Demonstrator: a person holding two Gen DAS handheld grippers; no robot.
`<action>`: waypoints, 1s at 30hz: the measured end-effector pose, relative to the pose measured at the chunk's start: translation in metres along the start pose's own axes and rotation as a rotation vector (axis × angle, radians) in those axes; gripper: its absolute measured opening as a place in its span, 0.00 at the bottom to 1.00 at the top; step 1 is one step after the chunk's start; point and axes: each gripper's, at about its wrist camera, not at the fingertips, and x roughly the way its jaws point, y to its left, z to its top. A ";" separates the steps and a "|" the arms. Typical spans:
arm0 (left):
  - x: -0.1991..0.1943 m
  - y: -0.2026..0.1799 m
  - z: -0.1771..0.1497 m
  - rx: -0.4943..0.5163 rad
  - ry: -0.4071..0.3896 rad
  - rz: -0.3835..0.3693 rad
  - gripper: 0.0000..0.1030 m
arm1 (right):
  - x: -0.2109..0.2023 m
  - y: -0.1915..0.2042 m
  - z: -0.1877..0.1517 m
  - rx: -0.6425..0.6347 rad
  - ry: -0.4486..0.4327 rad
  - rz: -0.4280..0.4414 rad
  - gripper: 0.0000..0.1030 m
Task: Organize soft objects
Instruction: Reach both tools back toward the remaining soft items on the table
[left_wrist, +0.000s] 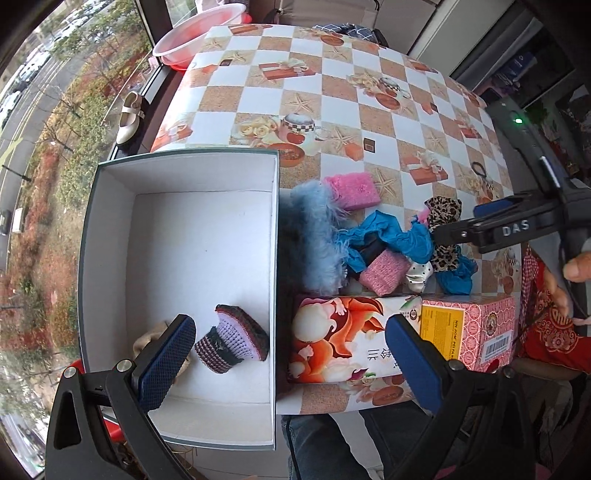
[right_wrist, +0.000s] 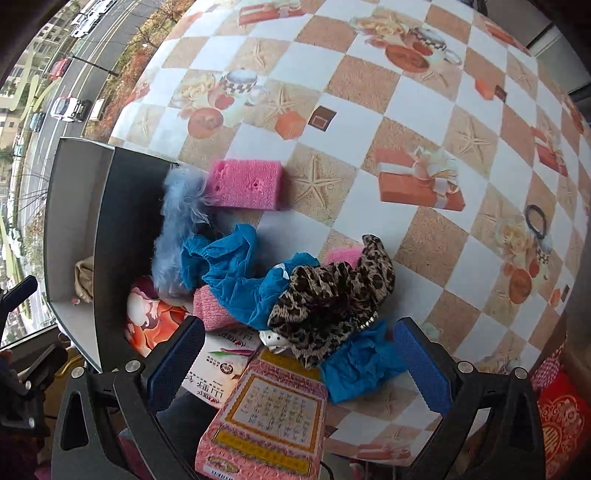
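Observation:
A white open box (left_wrist: 177, 206) stands at the table's left edge with a purple knitted hat (left_wrist: 232, 338) and a beige cloth (left_wrist: 147, 341) inside. My left gripper (left_wrist: 291, 360) is open and empty over the box's near right corner. Right of the box lies a pile: a blue fluffy piece (left_wrist: 317, 236), blue sheer cloth (right_wrist: 229, 266), a leopard scarf (right_wrist: 332, 291), two pink sponges (right_wrist: 245, 184) (left_wrist: 380, 271) and a white dotted item (left_wrist: 419, 275). My right gripper (right_wrist: 301, 363) is open, just above the leopard scarf and blue cloth. It also shows in the left wrist view (left_wrist: 454, 230).
Two cartons, an orange floral one (left_wrist: 332, 343) and a pink one (left_wrist: 469, 328), lie at the table's near edge in front of the pile. A black hair tie (right_wrist: 537, 221) lies to the right. The checkered tablecloth (left_wrist: 332, 92) stretches behind.

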 end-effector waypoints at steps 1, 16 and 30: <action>0.002 -0.005 0.004 0.010 0.004 0.006 1.00 | 0.010 0.000 0.005 -0.014 0.020 0.022 1.00; 0.101 -0.081 0.118 -0.021 0.108 0.092 1.00 | 0.040 -0.127 0.003 0.240 -0.070 -0.210 1.00; 0.188 -0.067 0.161 -0.210 0.343 0.208 1.00 | -0.005 -0.212 -0.084 0.476 -0.282 0.005 1.00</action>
